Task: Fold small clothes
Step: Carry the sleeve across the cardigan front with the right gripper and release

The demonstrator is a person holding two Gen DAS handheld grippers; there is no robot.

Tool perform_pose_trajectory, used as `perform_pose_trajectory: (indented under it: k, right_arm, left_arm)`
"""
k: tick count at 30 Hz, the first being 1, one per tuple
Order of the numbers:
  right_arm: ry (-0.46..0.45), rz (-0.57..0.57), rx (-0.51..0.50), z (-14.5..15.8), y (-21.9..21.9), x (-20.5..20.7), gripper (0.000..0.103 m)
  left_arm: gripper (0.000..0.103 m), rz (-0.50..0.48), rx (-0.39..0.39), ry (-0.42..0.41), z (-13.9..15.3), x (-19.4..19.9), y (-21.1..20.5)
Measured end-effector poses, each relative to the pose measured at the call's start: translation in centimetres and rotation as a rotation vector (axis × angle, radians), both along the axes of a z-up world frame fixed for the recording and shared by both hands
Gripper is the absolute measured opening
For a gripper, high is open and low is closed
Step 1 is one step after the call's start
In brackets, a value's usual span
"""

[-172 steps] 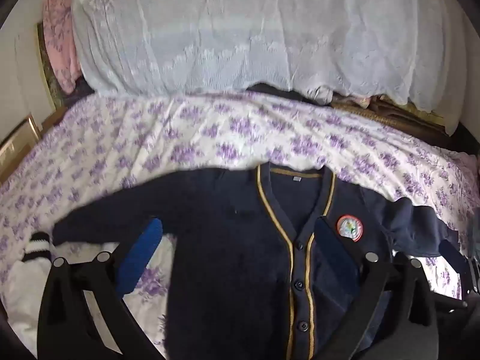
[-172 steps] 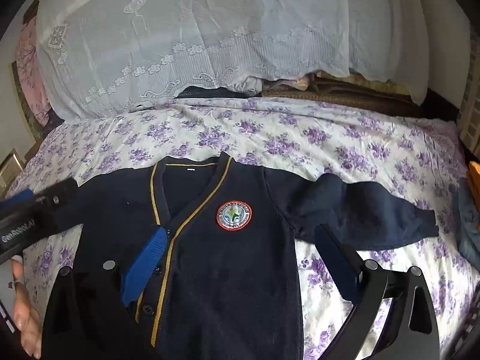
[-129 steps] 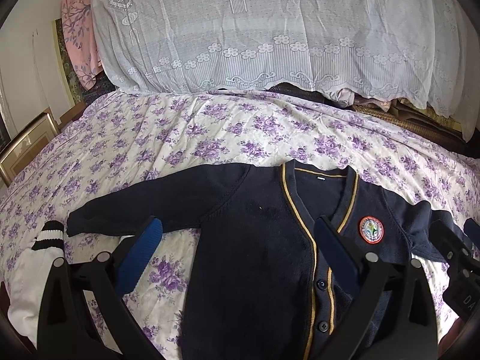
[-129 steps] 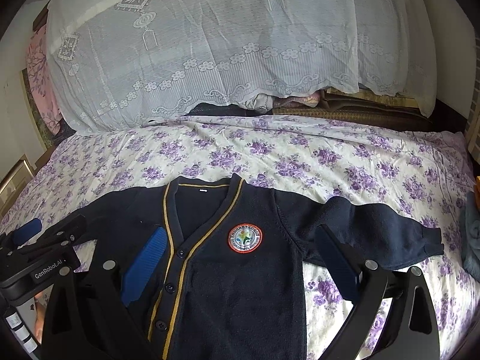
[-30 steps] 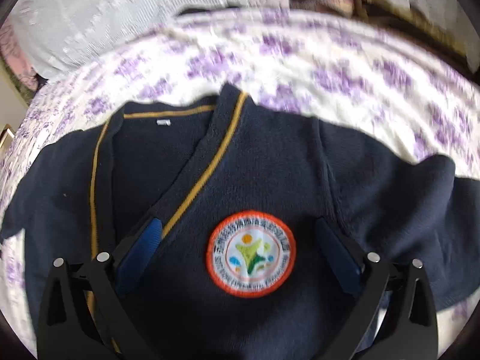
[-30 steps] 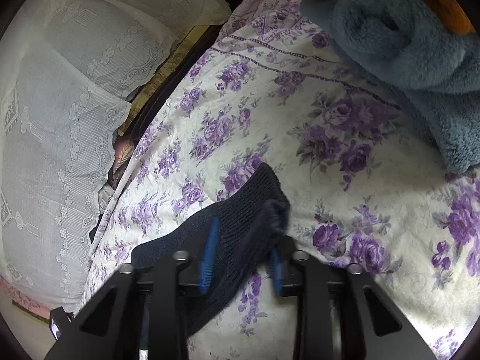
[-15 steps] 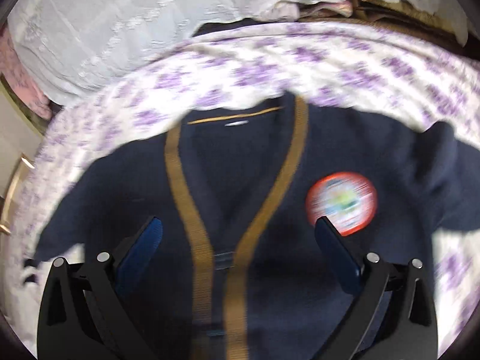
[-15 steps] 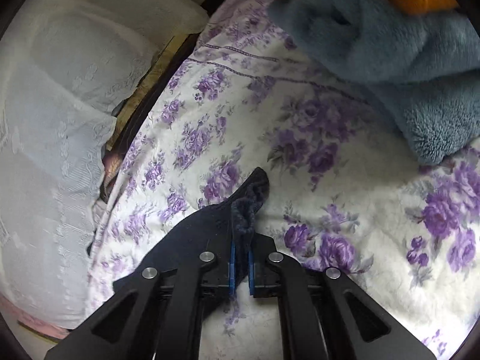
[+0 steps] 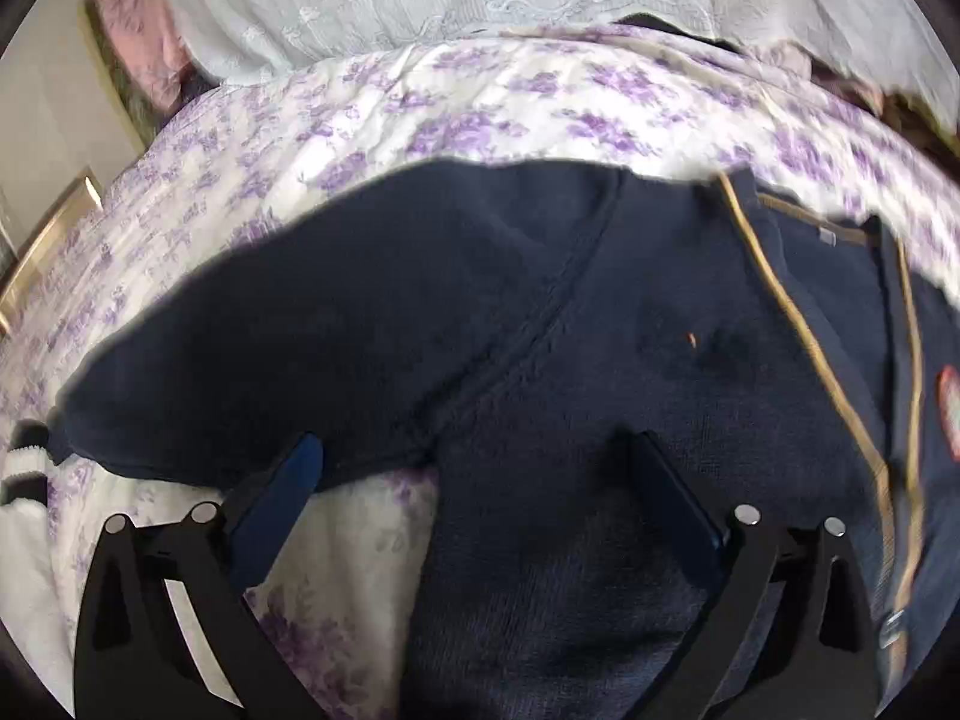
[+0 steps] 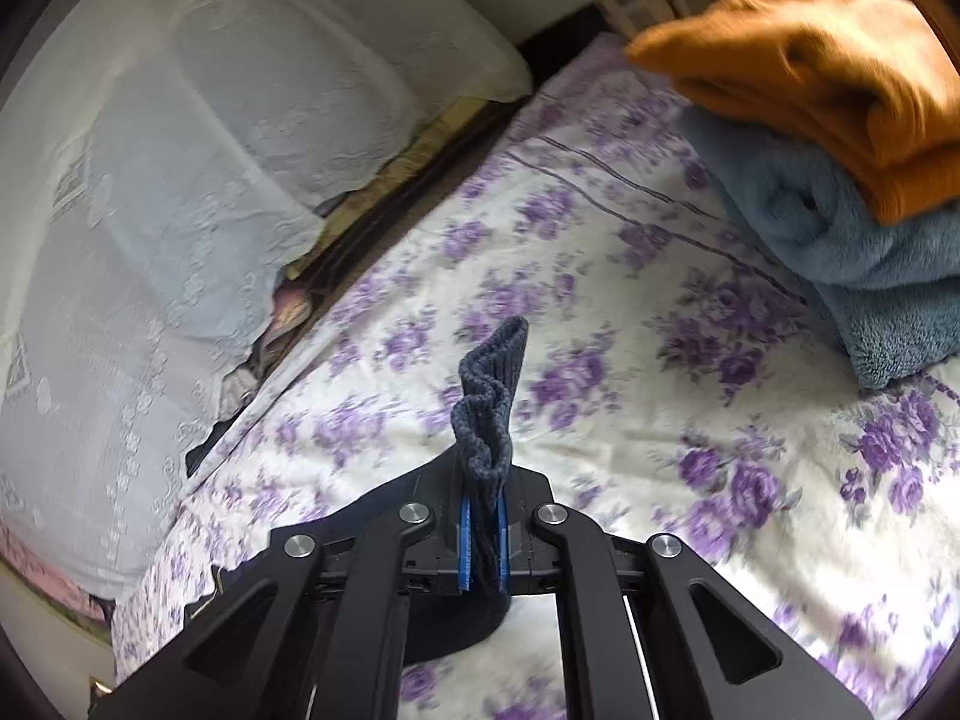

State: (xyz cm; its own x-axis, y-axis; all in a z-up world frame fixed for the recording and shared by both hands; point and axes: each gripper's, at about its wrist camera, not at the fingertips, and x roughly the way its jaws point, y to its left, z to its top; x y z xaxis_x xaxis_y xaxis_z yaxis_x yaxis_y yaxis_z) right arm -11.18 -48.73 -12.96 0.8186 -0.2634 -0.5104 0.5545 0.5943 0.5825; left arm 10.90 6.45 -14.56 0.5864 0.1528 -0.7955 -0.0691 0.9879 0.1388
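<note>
A bed with a purple-flowered sheet carries the navy cardigan, which lies face up and spread flat, its body running toward the camera and one sleeve stretching out long to the left in the left wrist view. That sleeve's long axis runs sideways, from the armpit seam just ahead of the left gripper out to a cuff at the far left edge. The left gripper hangs above the armpit with its jaws wide apart and nothing between them, so it is the nearer tool for this sleeve.

The other sleeve belongs to the right gripper, whose jaws are pinched tight on the ribbed cuff; the cuff stands up out of the fingers, and the sleeve trails back under the gripper onto the sheet. The fold probably calls for carrying that cuff back across the cardigan's chest.

A folded blue towel and an orange cloth sit well apart.

A round badge shows at the edge; its writing is unreadable.
</note>
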Motion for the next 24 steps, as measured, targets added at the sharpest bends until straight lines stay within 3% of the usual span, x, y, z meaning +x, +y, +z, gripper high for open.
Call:
perform_pose_trajectory:
  k: [5,9,20,24]
  right_arm:
    - [-0.01,0.057,-0.067,2.1,3.6,0.8,0.006]
    - [-0.002,0.139,-0.098,3.4,7.6,2.4,0.006]
    - [-0.019,0.314,-0.187,7.7,16.6,7.0,0.007]
    - [-0.012,0.37,-0.189,8.1,19.4,8.7,0.007]
  left_arm:
    - [0.099,-0.062,0.127,-0.022,0.1,-0.1,-2.0]
    - [0.099,-0.134,0.108,-0.032,0.8,-0.6,-2.8]
    - [0.098,-0.311,-0.055,-0.015,5.2,0.5,-8.2]
    - [0.098,-0.399,-0.204,-0.002,6.2,1.6,-10.0]
